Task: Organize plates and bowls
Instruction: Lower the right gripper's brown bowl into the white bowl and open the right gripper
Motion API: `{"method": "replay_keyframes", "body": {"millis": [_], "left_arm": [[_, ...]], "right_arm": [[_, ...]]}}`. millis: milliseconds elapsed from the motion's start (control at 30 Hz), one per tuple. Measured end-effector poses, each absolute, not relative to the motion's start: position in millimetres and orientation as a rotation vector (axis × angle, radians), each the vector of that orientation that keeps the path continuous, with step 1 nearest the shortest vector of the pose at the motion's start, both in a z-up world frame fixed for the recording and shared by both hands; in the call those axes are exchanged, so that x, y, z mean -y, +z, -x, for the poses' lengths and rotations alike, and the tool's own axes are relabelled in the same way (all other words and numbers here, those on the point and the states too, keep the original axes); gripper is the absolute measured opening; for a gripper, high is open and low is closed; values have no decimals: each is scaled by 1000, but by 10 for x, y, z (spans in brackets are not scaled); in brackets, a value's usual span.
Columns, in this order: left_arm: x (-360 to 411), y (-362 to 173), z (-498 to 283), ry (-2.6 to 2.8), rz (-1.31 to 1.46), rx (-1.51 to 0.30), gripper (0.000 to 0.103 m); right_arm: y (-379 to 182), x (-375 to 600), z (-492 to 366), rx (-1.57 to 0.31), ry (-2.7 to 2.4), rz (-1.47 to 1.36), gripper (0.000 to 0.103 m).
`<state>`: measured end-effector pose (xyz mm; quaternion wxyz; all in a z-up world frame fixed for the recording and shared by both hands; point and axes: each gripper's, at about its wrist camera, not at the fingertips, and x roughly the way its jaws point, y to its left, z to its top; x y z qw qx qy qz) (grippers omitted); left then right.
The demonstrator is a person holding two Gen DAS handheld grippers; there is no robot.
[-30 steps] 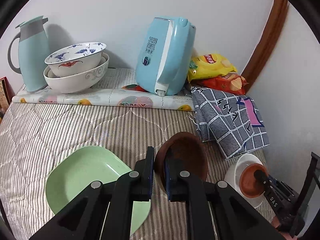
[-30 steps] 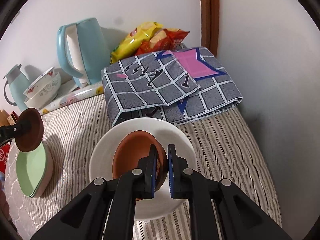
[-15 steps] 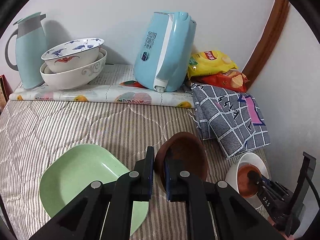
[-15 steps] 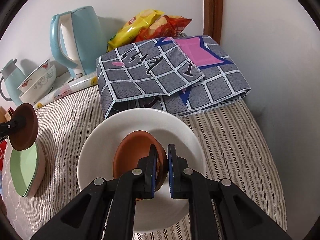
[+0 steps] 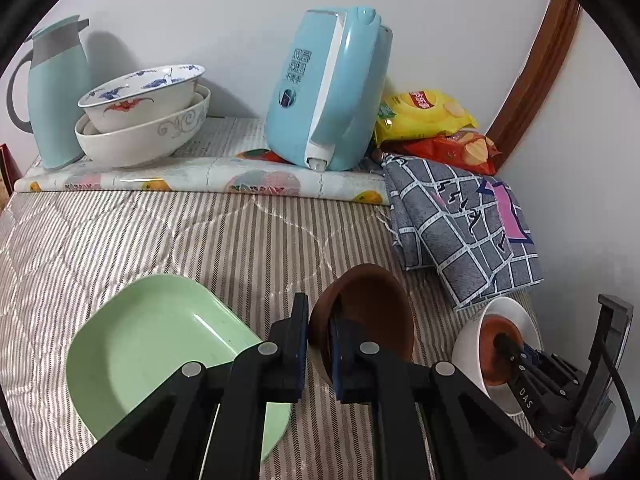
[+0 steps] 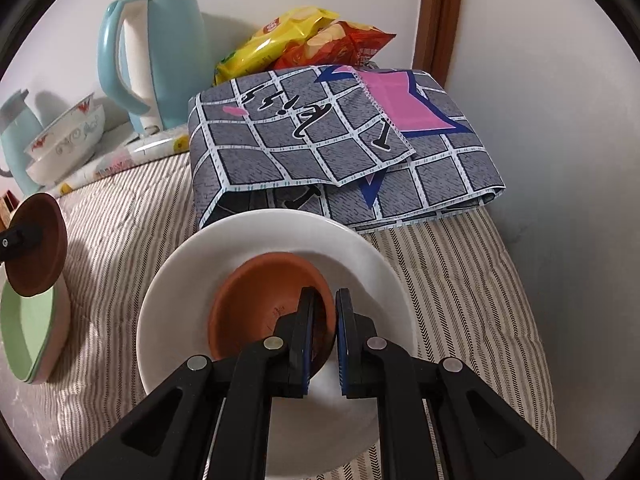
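My left gripper [image 5: 320,336] is shut on the rim of a dark brown bowl [image 5: 372,312], held tilted just above the striped cloth, right of a green square plate [image 5: 160,356]. In the right wrist view the same brown bowl [image 6: 38,240] hangs over the green plate [image 6: 28,332]. My right gripper [image 6: 324,320] is shut on the rim of a terracotta bowl [image 6: 256,304] that sits inside a white plate [image 6: 240,248]. The left wrist view shows that white plate [image 5: 520,316] at lower right with the right gripper [image 5: 504,344] reaching into it.
Two stacked patterned bowls [image 5: 144,120], a teal thermos jug [image 5: 56,92] and a blue kettle [image 5: 328,96] stand on a raised mat at the back. Crisp bags [image 5: 424,116] and a folded grey checked cloth [image 6: 332,144] fill the right corner by the wall.
The right wrist view has tipped and drawn a little closer, so the white plate looks larger. Both grips hold as before, and the brown bowl stays by the green plate.
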<state>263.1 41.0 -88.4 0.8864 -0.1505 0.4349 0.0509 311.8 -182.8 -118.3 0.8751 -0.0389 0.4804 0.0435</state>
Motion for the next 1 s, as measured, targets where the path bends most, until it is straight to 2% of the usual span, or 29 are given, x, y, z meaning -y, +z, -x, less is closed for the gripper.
{"method": "replay_keyframes", "body": {"millis": [367, 600, 1000], "left_arm": [[-381, -920, -2636, 99, 318, -916, 10], [-381, -922, -2598, 97, 315, -921, 10], [-312, -751, -2473, 77, 305, -892, 10]], "right_arm": [[-1213, 1739, -3127, -1056, 89, 157, 13], [-1227, 1673, -3076, -1077, 77, 195, 26], [-1060, 1695, -2949, -1051, 61, 164, 30]]}}
